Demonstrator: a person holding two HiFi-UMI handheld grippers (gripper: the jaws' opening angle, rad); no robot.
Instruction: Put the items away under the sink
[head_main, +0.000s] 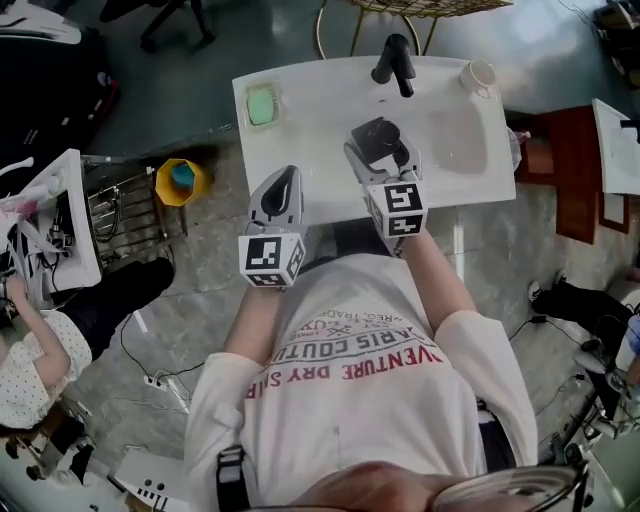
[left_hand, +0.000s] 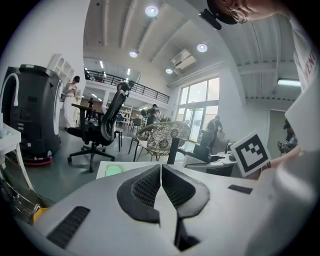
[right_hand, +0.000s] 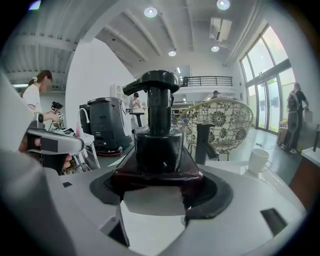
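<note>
Dark, glossy pump bottle with a black dispenser head (right_hand: 157, 140) is clamped low on its body between the jaws of the right gripper (right_hand: 155, 186), over the white sink counter (head_main: 300, 150). It looks rigid, smooth and probably slippery, top-heavy at the pump, so the broad lower body seems the safest hold. The left gripper (left_hand: 161, 176) has its jaws pressed together on nothing. On the counter: one green soap bar (head_main: 262, 104), one black faucet (head_main: 395, 62), one white mug (head_main: 478, 75).
</note>
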